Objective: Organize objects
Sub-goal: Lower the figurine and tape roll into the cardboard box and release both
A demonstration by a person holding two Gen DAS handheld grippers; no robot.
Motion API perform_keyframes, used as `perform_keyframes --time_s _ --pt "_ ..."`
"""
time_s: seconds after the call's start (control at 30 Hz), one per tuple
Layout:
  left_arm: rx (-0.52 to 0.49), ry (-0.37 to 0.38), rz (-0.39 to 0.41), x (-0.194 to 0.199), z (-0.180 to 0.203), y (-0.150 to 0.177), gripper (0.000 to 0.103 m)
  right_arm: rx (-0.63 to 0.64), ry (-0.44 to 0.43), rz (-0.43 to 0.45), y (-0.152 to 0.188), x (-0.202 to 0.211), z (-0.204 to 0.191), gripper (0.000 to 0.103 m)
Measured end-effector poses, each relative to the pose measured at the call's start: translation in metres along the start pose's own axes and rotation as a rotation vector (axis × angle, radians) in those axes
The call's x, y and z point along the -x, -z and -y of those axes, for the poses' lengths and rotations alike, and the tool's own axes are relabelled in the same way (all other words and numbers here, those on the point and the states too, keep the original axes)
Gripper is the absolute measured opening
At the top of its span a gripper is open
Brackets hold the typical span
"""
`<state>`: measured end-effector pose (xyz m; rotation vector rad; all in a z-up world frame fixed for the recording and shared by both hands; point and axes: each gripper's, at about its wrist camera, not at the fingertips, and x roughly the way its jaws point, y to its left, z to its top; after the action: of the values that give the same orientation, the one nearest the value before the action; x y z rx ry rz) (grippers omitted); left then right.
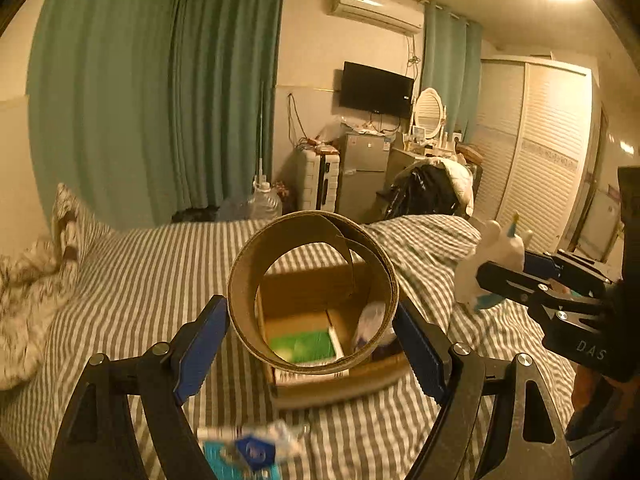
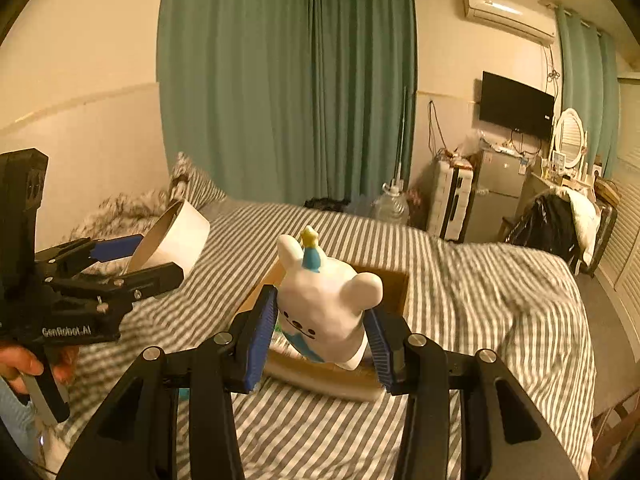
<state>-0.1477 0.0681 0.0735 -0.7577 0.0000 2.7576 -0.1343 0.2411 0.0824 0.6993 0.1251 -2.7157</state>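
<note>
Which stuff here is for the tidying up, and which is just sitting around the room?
For the tidying:
- tape roll, held in the left claw
- white bear toy, held in the right claw
- cardboard box on the bed, with a green thing already inside

Just sitting around:
- striped bed
- TV
- green curtains
- water jug
- suitcase
</note>
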Motion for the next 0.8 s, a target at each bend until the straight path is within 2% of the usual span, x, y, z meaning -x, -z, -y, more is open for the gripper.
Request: perform_keyframes --time_s 0.23,0.4,0.63,0.8 --pt "0.003 -0.028 -0.081 -0.085 0.004 -0.029 0.085 -0.037 -0.023 -0.009 -0.035 -0.060 0.036 0.043" --pt "-0.017 -0.060 -0.136 -0.143 0.003 -0.020 0.085 -0.066 -0.038 -0.050 -0.038 -0.121 0.062 0.043" --pt "-0.069 -0.084 -0.207 -0.199 0.007 0.008 0.085 -0.124 -0.042 -0.141 -0.002 -0.199 0.086 0.043" --pt "-0.092 -0.072 -0.219 -0.214 0.010 0.020 0.086 -0.094 -0.012 -0.181 0.011 -0.222 0.092 0.043"
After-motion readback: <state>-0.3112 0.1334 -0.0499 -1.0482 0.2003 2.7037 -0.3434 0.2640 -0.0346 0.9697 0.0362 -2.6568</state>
